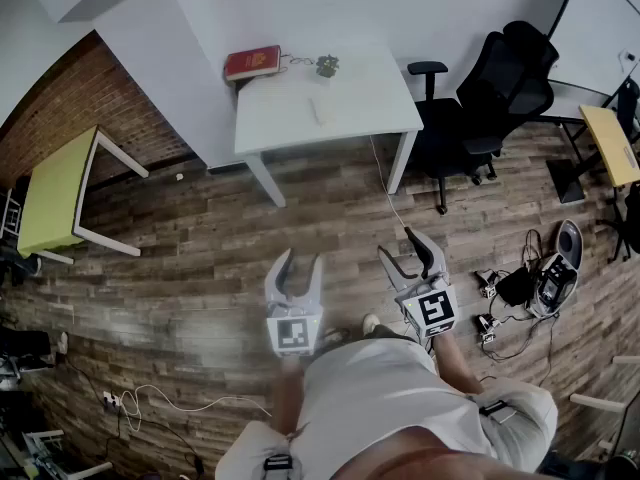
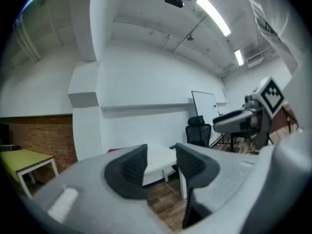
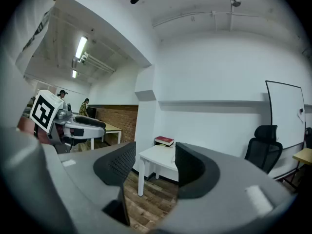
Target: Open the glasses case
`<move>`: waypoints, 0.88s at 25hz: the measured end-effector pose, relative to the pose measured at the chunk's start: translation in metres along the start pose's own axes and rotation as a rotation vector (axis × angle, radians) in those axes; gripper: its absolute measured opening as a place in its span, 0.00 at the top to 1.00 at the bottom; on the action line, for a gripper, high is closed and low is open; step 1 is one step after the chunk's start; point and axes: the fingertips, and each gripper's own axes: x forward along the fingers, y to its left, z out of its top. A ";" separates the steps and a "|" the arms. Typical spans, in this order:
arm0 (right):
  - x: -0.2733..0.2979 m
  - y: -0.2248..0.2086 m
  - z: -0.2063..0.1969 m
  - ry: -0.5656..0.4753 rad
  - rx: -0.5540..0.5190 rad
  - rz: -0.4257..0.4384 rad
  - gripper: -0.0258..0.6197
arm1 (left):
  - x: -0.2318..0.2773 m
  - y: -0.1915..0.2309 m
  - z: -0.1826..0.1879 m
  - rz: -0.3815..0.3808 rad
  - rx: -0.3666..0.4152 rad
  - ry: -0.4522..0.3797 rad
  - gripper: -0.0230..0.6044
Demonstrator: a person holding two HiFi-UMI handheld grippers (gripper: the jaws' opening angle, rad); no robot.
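1. Left tool (image 1: 300, 263): jaws moderately apart, nothing between them, held level in front of the person.
2. Right tool (image 1: 397, 243): same deal, open and empty.
3. Both hang over the wooden floor (image 1: 200, 228), well apart from the white tabletop (image 1: 370, 103).
4. Can't pick out the glasses case for sure. My guess is the pale oblong thing (image 1: 318, 110) mid-tabletop. A red book (image 1: 252, 63) sits at the far corner.
5. So it looks like the approach stage, nothing touched. Next I'd say: walk up, pin the case with one tool, and lift the lid with the other.
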 end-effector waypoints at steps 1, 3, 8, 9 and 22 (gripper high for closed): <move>0.000 -0.006 -0.001 -0.008 0.003 0.014 0.58 | 0.004 -0.004 0.001 0.007 0.000 0.000 0.67; -0.001 -0.017 -0.003 -0.021 0.005 0.042 0.58 | 0.012 -0.013 0.003 0.020 -0.003 0.002 0.66; 0.003 -0.034 -0.014 -0.014 0.009 0.092 0.58 | 0.025 -0.028 0.005 0.051 -0.010 0.012 0.63; 0.005 -0.037 -0.015 -0.014 0.009 0.096 0.58 | 0.027 -0.029 0.005 0.055 -0.012 0.014 0.63; 0.037 -0.067 -0.023 0.013 0.011 0.078 0.58 | 0.070 -0.021 0.005 0.049 0.002 0.026 0.64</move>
